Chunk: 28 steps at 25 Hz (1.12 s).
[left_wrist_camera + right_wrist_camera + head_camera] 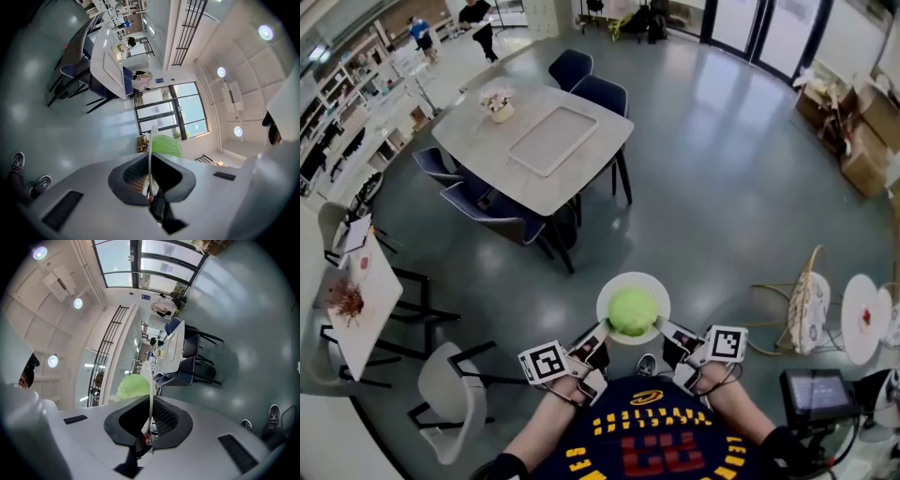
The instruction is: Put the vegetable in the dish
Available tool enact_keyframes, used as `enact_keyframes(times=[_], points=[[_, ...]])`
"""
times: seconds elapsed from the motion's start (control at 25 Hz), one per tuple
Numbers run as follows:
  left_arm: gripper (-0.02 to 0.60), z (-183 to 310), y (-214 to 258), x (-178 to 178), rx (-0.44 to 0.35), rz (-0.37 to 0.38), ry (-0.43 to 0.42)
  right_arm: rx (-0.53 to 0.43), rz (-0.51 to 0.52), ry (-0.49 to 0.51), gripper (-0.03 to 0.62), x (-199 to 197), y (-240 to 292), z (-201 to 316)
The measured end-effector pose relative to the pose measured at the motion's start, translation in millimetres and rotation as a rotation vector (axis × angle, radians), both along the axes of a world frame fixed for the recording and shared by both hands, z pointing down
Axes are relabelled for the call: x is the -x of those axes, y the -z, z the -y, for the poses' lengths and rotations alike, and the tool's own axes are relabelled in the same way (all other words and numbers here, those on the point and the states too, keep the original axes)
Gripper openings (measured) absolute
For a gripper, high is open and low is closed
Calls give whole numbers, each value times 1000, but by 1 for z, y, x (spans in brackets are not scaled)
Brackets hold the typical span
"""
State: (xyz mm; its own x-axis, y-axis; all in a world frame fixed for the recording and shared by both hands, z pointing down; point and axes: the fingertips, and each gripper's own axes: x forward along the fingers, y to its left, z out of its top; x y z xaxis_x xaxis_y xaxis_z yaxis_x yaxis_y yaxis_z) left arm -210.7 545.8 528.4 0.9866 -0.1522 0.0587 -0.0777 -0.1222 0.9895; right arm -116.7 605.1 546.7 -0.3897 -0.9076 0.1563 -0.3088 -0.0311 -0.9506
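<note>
While on dish [614, 284], vegetable [633, 312] between grippers [601, 331] [665, 329]

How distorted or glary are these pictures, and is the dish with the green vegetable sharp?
Head view: strong fisheye bows the floor, but the dish and green vegetable are sharp. Left gripper view: black vignetted corners, bright ceiling lights, dish rim soft up close. Right gripper view: same vignette, bright windows.

Navy shirt [661, 439], yellow-red print, grey left claw [151, 161], right claw [151, 404], marker cubes [546, 361]
</note>
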Motion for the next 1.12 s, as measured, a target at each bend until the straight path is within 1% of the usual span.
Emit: enact_keyframes(times=[0.2,0.4,0.48,0.56,0.68,0.76,0.84,0.96,1.12], points=[[14,-9,-3,-13,3,2,19,-14,-8,22,18,-15,0,-7],[14,-22,-4,-30,-13,5,39,14,-10,33,18,-36,-7,-21],[14,-27,-6,-33,-17,18,49,-11,-3,50,18,-39,-4,-23],[14,-32,-4,-35,-7,12,63,-27,8,64,18,-41,-2,-25],[14,-35,-7,-37,-14,22,78,-4,6,74,18,-46,-7,-30],[14,-37,-9,-38,0,24,85,2,3,82,18,-47,-10,-31],[14,-38,-9,-40,7,16,87,8,15,84,18,-47,-12,-31],[14,-32,-15,-41,14,33,93,14,38,87,18,-48,-18,-25],[14,-16,-22,-49,22,42,86,36,33,81,18,-57,-25,-11]])
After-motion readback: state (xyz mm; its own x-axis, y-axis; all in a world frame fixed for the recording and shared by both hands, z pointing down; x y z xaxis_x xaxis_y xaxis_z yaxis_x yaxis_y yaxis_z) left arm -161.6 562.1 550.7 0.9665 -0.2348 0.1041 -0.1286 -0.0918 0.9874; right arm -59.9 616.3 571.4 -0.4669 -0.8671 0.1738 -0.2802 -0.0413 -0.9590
